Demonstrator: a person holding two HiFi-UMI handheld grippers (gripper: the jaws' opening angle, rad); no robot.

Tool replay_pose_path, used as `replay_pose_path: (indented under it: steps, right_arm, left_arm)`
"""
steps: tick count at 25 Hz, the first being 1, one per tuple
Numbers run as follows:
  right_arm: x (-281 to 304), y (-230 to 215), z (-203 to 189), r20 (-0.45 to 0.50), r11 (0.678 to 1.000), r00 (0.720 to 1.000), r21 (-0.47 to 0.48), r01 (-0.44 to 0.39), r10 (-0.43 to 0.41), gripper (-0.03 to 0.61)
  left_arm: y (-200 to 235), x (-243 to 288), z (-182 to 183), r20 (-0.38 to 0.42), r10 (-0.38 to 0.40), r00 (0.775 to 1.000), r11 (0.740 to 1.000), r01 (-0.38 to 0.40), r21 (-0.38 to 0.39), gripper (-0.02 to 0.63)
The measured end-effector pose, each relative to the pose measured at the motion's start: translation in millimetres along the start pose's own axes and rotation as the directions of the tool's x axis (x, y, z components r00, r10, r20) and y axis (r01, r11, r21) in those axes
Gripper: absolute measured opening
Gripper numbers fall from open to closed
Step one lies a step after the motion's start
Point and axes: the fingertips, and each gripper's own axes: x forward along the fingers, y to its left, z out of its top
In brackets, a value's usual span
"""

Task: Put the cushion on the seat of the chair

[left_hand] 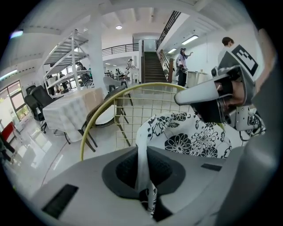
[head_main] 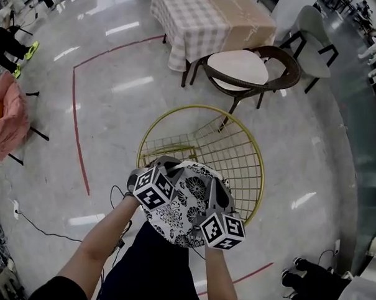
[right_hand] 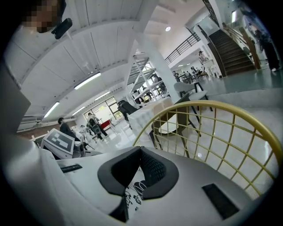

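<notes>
A round black-and-white floral cushion (head_main: 184,205) hangs between my two grippers, over the near rim of the gold wire chair (head_main: 238,148). My left gripper (head_main: 164,166) is shut on the cushion's left edge. In the left gripper view the fabric (left_hand: 194,137) runs up out of the closed jaws (left_hand: 143,174), with the chair's wire back (left_hand: 132,114) behind it. My right gripper (head_main: 216,190) is shut on the right edge. In the right gripper view a fold of the cushion (right_hand: 131,196) sits in its jaws (right_hand: 140,172), and the gold wire chair (right_hand: 216,128) curves just ahead.
Behind the wire chair stand a brown wicker chair with a white seat pad (head_main: 247,68) and a table under a checked cloth (head_main: 206,19). A grey chair (head_main: 314,30) stands at the far right and a pink-draped seat (head_main: 6,116) at the left. Cables (head_main: 41,230) lie on the glossy floor.
</notes>
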Motion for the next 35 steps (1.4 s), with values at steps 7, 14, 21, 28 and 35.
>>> replay_pose_path:
  steps: [7,14,21,28,35]
  right_arm:
    - [22,-22,-16,-0.002,1.0,1.0,0.004,0.018,-0.018,0.003]
    - [40,-31,-28,-0.026,1.0,0.999,0.013,0.027,-0.027,0.003]
    - [53,-31,-30,-0.039,1.0,0.999,0.023,0.013,-0.012,0.003]
    - [62,-37,-38,-0.056,0.999,0.998,0.038,0.02,-0.018,0.003]
    - [52,-44,-44,-0.06,0.998,0.998,0.051,0.022,-0.019,0.003]
  left_arm:
    - [18,43,-16,-0.021,0.015,1.0,1.0,-0.014,0.026,0.031]
    - [36,77,-21,-0.029,0.005,1.0,0.999,-0.004,0.042,0.031]
    - [57,97,-14,-0.053,0.021,0.998,0.996,-0.016,0.087,0.031]
    - [75,125,-12,-0.079,0.014,0.997,0.994,-0.005,0.111,0.031]
    - [62,137,-13,-0.094,0.009,0.996,0.993,0.003,0.119,0.031]
